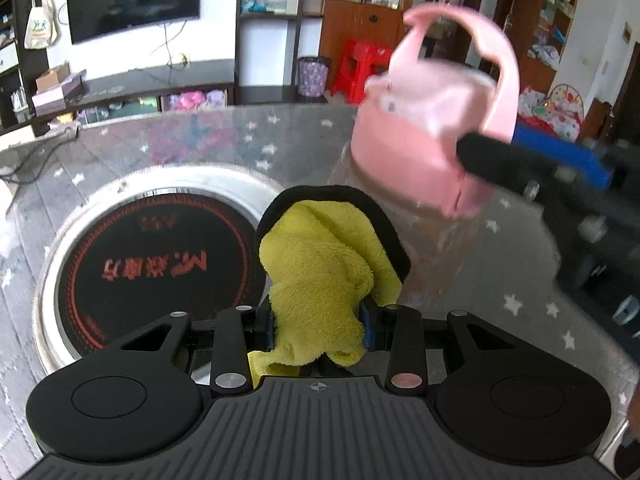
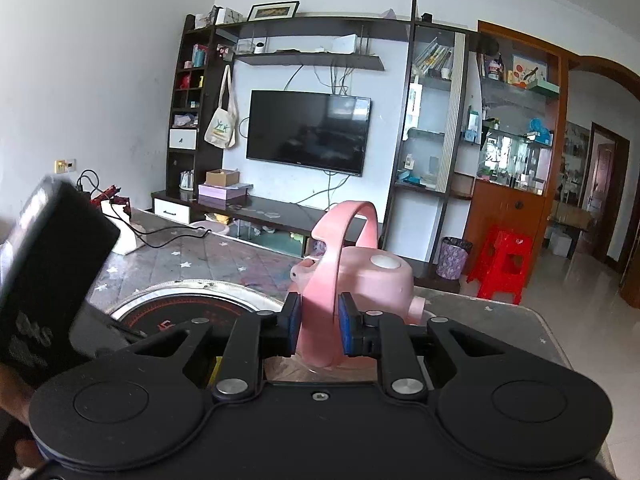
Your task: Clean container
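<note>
A clear bottle [image 1: 436,252] with a pink lid [image 1: 424,132] and a pink carry strap stands tilted over the table. My left gripper [image 1: 320,320] is shut on a yellow cloth [image 1: 320,276], which lies against the bottle's left side. My right gripper [image 2: 319,326] is shut on the pink strap [image 2: 320,304] of the lid [image 2: 372,276]. In the left wrist view the right gripper's black finger [image 1: 496,160] reaches the lid from the right. The bottle's base is hidden.
A round black induction hob [image 1: 152,272] with red markings is set in the grey star-patterned table [image 1: 224,140]. A white box with cables [image 2: 128,236] sits at the table's far left. Red stools [image 2: 504,260] stand on the floor beyond.
</note>
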`<state>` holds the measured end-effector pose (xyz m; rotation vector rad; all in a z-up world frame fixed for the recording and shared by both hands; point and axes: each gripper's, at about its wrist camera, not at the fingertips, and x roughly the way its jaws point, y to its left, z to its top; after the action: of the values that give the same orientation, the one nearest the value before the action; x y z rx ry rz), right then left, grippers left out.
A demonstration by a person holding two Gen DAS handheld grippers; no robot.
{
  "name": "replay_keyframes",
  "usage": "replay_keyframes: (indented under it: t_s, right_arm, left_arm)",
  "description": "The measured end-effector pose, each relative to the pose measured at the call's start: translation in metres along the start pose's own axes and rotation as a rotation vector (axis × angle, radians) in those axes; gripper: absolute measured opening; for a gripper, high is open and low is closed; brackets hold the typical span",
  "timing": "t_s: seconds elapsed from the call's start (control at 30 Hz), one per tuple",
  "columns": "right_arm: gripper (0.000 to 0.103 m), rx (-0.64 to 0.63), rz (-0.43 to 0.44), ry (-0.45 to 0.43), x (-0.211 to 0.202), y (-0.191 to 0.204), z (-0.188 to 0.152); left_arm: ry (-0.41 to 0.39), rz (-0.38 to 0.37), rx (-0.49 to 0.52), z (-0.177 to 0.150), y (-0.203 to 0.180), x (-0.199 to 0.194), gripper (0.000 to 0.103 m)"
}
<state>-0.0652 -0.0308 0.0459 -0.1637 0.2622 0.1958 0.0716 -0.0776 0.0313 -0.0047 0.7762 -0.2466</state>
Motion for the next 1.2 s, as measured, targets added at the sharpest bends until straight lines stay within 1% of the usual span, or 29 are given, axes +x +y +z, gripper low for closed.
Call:
replay_keyframes:
  t_s: [0.13,0.23,0.37,0.6,0.87,1.2]
  right_arm:
    - [0.02,-0.011,-0.007,-0.005,-0.001,-0.001,-0.003]
    - [0.021,-0.013,-0.002,-0.003,-0.002,-0.004,-0.003]
    - [0.021,-0.014,0.005,-0.004,-0.008,-0.007,-0.011]
    - [0.02,-0.021,0.015,-0.004,-0.013,-0.012,-0.012]
    - [0.019,-0.066,0.007,-0.001,-0.017,-0.013,-0.007]
    - [0.019,-0.068,-0.02,0.009,-0.013,-0.026,0.003]
  left_arm:
    - [-0.042,-0.001,0.011,0.014,-0.001,-0.012,0.038]
    - [-0.058,-0.004,0.02,0.02,-0.002,-0.014,0.038]
    - [-0.034,-0.003,0.05,0.016,-0.005,-0.008,0.038]
    - [-0.01,-0.019,0.051,0.008,-0.006,0.002,0.039]
    - [0.003,-0.055,0.034,-0.001,-0.012,0.01,0.039]
    - [0.023,-0.112,0.006,-0.013,-0.022,0.021,0.039]
